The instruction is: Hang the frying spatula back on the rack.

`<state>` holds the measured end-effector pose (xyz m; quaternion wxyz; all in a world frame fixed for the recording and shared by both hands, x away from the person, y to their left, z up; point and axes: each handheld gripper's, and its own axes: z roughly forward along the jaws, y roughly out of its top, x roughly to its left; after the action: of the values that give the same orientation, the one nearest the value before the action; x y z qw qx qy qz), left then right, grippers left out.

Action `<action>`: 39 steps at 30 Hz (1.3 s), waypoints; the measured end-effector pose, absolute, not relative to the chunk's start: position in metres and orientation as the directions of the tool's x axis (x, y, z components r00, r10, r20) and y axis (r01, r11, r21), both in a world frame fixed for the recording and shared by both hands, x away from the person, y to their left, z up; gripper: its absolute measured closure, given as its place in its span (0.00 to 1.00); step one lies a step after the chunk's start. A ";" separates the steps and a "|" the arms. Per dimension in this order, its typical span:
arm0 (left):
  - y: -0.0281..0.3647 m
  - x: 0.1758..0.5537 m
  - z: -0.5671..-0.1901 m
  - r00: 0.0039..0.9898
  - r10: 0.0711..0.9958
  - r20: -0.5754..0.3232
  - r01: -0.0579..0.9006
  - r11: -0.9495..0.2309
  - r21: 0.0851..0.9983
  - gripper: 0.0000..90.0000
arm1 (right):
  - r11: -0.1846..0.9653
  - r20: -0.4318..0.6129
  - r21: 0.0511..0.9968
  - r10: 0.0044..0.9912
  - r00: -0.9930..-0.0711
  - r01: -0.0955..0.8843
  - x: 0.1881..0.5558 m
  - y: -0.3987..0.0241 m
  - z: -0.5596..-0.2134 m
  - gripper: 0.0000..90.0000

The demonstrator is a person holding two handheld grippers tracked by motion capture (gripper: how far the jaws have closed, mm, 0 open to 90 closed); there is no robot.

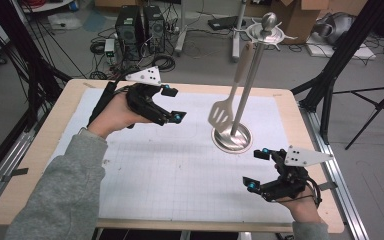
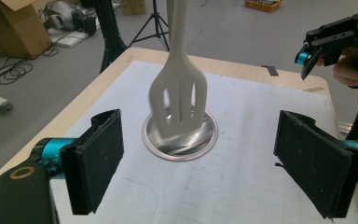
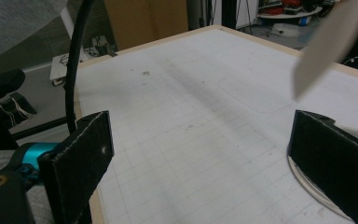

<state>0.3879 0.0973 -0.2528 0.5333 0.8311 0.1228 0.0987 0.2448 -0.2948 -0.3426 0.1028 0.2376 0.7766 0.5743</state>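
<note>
Gridded surface (image 1: 180, 170) has a slotted spatula (image 1: 223, 112) hanging off a metal stand (image 1: 232, 137); left gripper (image 1: 174, 104) and right gripper (image 1: 257, 170) both gape open, empty

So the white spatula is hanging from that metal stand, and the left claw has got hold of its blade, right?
Not quite. The spatula does hang from the stand, but the left claw holds nothing. The left gripper view shows its jaws wide apart with the blade well beyond them, untouched.

Open mat (image 1: 170, 170) between hand-held grippers; stand (image 1: 243, 95) with hanging spatula (image 1: 223, 111) right of centre.
</note>
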 end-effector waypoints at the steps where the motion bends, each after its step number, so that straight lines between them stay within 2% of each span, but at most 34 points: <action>1: 0.100 0.387 -0.253 0.949 0.312 0.035 0.098 -0.399 0.912 0.18 | 0.228 0.117 0.940 0.487 -0.866 0.255 0.245 -0.294 -0.343 0.06; 18: 0.148 0.376 -0.270 0.932 0.361 0.032 0.107 -0.358 0.928 0.18 | 0.256 0.108 0.933 0.473 -0.874 0.254 0.250 -0.283 -0.345 0.06; 39: 0.187 0.358 -0.288 0.915 0.403 0.032 0.106 -0.317 0.943 0.17 | 0.250 0.103 0.936 0.482 -0.870 0.249 0.257 -0.281 -0.347 0.06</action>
<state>0.3582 0.1866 -0.2881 0.5625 0.8007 0.1589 0.1316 0.2568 -0.2809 -0.3472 0.1027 0.2329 0.7839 0.5663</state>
